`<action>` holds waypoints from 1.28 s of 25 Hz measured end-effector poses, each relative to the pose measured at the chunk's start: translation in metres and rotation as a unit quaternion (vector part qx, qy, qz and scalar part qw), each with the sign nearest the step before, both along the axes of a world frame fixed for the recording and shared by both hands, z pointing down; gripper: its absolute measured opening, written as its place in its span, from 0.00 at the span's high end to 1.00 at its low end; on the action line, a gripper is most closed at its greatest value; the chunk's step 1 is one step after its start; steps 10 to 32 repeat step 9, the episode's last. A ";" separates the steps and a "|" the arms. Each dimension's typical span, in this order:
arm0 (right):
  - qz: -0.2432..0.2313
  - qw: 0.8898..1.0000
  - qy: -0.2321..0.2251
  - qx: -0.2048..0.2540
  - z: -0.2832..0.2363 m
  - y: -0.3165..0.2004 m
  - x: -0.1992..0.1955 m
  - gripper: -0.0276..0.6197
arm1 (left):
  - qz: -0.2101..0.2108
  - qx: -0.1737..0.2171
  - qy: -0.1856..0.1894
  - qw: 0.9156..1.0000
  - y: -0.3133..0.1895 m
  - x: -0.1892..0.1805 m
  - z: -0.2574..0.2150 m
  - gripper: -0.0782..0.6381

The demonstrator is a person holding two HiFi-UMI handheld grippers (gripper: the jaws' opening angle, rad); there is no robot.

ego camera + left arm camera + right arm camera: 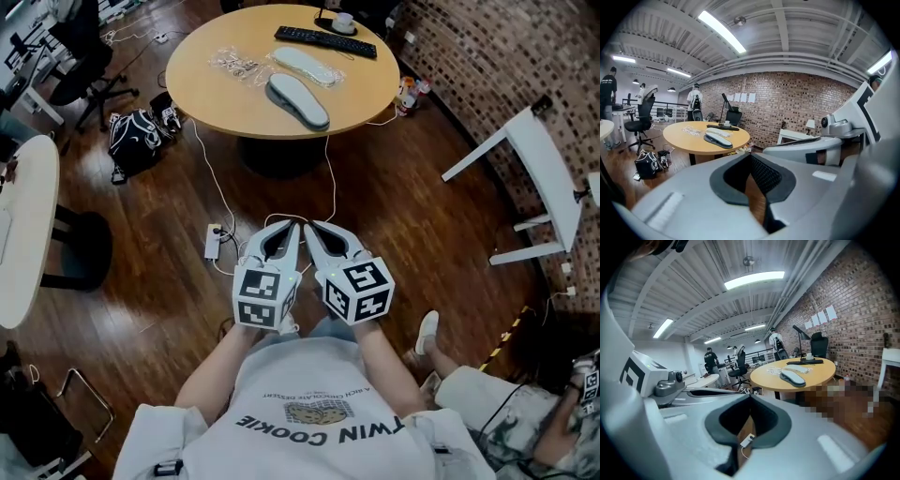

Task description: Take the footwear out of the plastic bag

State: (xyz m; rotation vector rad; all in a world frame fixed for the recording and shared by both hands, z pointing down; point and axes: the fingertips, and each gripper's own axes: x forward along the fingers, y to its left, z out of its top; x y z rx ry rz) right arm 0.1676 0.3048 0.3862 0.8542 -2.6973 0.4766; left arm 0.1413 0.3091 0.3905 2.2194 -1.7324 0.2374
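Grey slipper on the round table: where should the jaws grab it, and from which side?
Probably across its narrow width near the middle, coming down from above: the grey slipper lies flat on the table, long and slim, with bare tabletop on both long sides for the jaws.

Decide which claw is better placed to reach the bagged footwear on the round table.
Right, only just. The left claw and right claw are shut, empty, side by side, far from the table; the bagged footwear lies slightly toward the right one.
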 end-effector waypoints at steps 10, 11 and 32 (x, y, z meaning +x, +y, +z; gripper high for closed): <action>0.011 1.000 -0.005 0.021 -0.005 0.015 0.008 0.95 | 0.008 0.006 0.003 1.000 0.015 0.010 -0.001 0.89; 0.011 1.000 -0.005 0.021 -0.005 0.015 0.008 0.95 | 0.008 0.006 0.003 1.000 0.015 0.010 -0.001 0.89; 0.011 1.000 -0.005 0.021 -0.005 0.015 0.008 0.95 | 0.008 0.006 0.003 1.000 0.015 0.010 -0.001 0.89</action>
